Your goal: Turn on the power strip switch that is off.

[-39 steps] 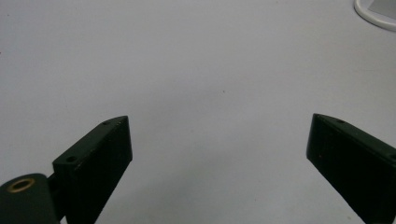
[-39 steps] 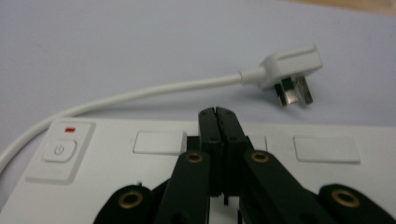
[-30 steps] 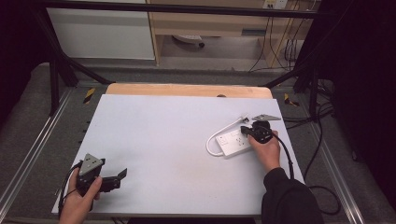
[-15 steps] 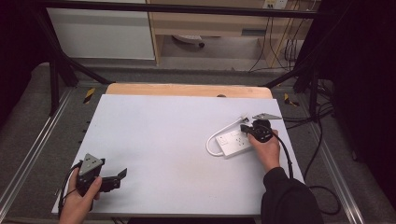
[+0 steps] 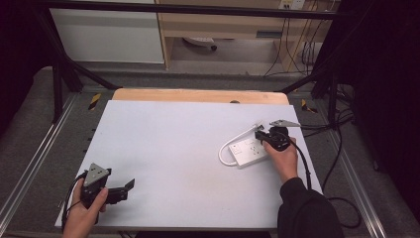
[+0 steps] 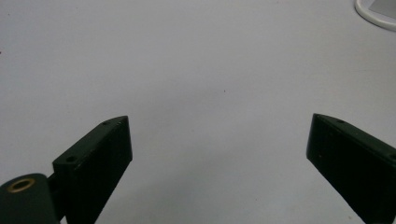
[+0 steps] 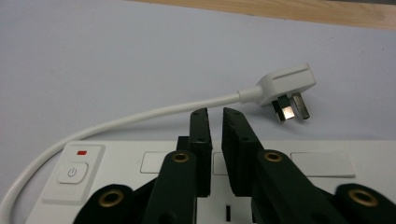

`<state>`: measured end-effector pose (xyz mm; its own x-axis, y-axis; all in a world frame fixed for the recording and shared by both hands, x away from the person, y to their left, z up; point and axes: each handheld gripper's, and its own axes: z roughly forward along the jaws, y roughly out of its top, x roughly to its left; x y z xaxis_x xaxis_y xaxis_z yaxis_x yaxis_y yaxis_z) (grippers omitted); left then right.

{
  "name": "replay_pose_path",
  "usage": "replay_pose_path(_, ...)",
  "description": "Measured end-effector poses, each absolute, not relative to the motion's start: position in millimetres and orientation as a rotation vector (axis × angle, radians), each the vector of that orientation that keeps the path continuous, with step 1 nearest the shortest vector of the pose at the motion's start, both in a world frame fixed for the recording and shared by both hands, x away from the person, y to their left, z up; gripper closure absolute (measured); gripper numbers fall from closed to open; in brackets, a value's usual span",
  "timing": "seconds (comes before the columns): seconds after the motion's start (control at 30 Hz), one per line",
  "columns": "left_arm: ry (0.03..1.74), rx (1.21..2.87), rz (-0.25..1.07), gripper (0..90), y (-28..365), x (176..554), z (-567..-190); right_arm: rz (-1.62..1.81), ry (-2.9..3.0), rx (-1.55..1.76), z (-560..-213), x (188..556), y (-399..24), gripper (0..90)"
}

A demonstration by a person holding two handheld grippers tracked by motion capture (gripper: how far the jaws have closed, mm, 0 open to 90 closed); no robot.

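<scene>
My right gripper [image 7: 215, 116] sits low over the white power strip [image 5: 250, 151], its tips above the strip's top face near the socket row. The jaws stand narrow, a thin gap between them, and they have just been opening a little. Nothing is between the pads; I hold no part of the strip.

Progress, as I judge it: the work on the strip looks early or between steps. The strip lies flat on the white table sheet [image 5: 173, 148], and its plug [image 7: 287, 91] lies loose on the sheet just beyond the strip, pins bare, plugged into nothing. What is left depends on the next grasp; I judge that either the plug or the strip body has yet to be picked up.

Strip appearance: a long white body with flat socket shutters along the top. At one end is a square power button [image 7: 72, 172] with a small red mark [image 7: 82, 152] just above it. A white cord [image 7: 140, 119] leaves that end, loops out around the strip and runs to the plug. The plug is an angled white three-pin type, lying on its side.

My left gripper [image 5: 111, 191] rests well apart from the strip, at the near left corner of the sheet. Its jaws are wide apart and empty, with bare sheet between them.
</scene>
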<state>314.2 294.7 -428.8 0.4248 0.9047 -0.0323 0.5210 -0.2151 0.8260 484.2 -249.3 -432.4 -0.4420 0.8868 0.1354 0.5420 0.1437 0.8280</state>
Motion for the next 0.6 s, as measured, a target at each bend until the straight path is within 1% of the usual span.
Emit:
replay_pose_path(0.2, 1.219, 1.874, 0.597, 6.8, 294.8, 314.1, -428.9, 1.228, 2.019, 1.367, -429.8, 483.7, -249.6, 69.3)
replay_pose_path(0.43, 1.22, 1.875, 0.597, 6.8, 294.6, 314.0, -429.1, 1.226, 2.008, 1.372, -428.8, 483.3, -249.5, 61.7)
replay_pose_path(0.6, 1.218, 1.876, 0.597, 6.8, 294.5, 314.1, -429.1, 1.226, 2.0, 1.375, -427.9, 483.1, -248.5, 53.7)
